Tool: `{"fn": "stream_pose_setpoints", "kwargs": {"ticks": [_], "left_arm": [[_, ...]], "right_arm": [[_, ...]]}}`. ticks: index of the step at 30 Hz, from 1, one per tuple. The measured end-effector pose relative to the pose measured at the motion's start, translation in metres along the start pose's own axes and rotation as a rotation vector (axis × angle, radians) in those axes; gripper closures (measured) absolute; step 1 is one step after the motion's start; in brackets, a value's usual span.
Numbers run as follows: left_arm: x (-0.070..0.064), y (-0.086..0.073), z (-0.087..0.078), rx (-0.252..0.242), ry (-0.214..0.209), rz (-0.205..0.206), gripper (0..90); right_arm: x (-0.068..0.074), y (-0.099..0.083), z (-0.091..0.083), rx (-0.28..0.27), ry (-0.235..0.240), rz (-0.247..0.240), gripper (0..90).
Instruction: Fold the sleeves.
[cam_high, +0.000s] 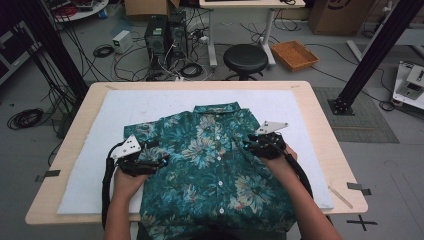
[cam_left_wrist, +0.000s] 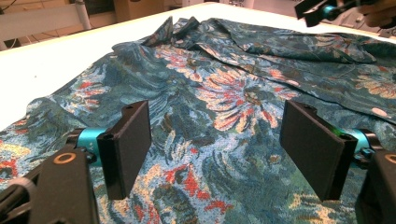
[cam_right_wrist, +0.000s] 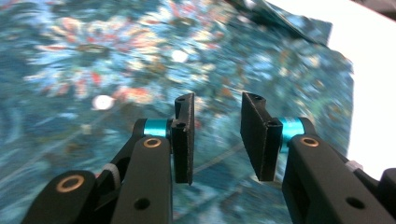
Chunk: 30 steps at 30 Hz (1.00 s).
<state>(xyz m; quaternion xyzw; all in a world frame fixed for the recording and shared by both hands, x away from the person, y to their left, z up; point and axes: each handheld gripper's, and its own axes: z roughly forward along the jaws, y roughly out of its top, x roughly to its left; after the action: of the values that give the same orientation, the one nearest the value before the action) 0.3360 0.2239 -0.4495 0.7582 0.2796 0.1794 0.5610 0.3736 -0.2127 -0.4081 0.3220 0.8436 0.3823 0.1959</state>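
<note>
Both forearms reached forward; the left gripper (cam_high: 159, 161) had its jaws spread wide, the right gripper (cam_high: 248, 144) held a narrower gap.

A pale wooden surface (cam_high: 320, 130) carries a white mat (cam_high: 125, 107) and stands on a grey floor (cam_high: 395, 170). Beyond its far edge sit a black round stool (cam_high: 245, 57), two dark computer towers (cam_high: 164, 34) amid tangled cables (cam_high: 125, 60), and an orange woven basket (cam_high: 294, 54). Cardboard boxes (cam_high: 335, 15) line the back, and black metal frame posts (cam_high: 372, 55) rise at either side.
</note>
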Motion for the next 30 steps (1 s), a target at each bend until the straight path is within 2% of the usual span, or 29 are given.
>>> {"fn": "stream_pose_setpoints", "kwargs": {"ticks": [6, 13, 14, 16, 17, 18, 20, 23, 26, 30], "left_arm": [[0.000, 0.000, 0.000, 0.000, 0.000, -0.001, 25.2], [0.000, 0.000, 0.000, 0.000, 0.000, -0.001, 25.2], [0.000, 0.000, 0.000, 0.000, 0.000, 0.000, 25.2], [0.000, 0.000, 0.000, 0.000, 0.000, 0.001, 25.2], [0.000, 0.000, 0.000, 0.000, 0.000, 0.000, 25.2], [0.000, 0.000, 0.000, 0.000, 0.000, 0.000, 25.2], [0.000, 0.000, 0.000, -0.002, -0.001, -0.002, 25.2], [0.000, 0.000, 0.000, 0.000, -0.001, 0.000, 25.2], [0.000, 0.000, 0.000, -0.001, 0.000, -0.001, 25.2], [0.000, 0.000, 0.000, -0.003, 0.000, -0.004, 25.2]], "right_arm": [[-0.019, -0.006, 0.008, 0.029, -0.035, 0.056, 64.6], [-0.030, -0.013, 0.023, 0.096, -0.025, 0.102, 61.5], [-0.031, -0.015, 0.027, 0.112, -0.020, 0.102, 61.8], [-0.030, -0.018, 0.033, 0.136, 0.001, 0.101, 72.2], [-0.031, -0.018, 0.033, 0.130, 0.015, 0.101, 75.7], [-0.030, -0.018, 0.033, 0.132, 0.023, 0.090, 81.7], [-0.026, -0.016, 0.033, 0.140, 0.021, 0.063, 87.2], [-0.022, -0.015, 0.032, 0.143, 0.011, 0.039, 88.8], [-0.020, -0.014, 0.030, 0.144, 0.011, 0.035, 89.0], [-0.014, -0.010, 0.024, 0.108, 0.022, 0.012, 89.0]]}}
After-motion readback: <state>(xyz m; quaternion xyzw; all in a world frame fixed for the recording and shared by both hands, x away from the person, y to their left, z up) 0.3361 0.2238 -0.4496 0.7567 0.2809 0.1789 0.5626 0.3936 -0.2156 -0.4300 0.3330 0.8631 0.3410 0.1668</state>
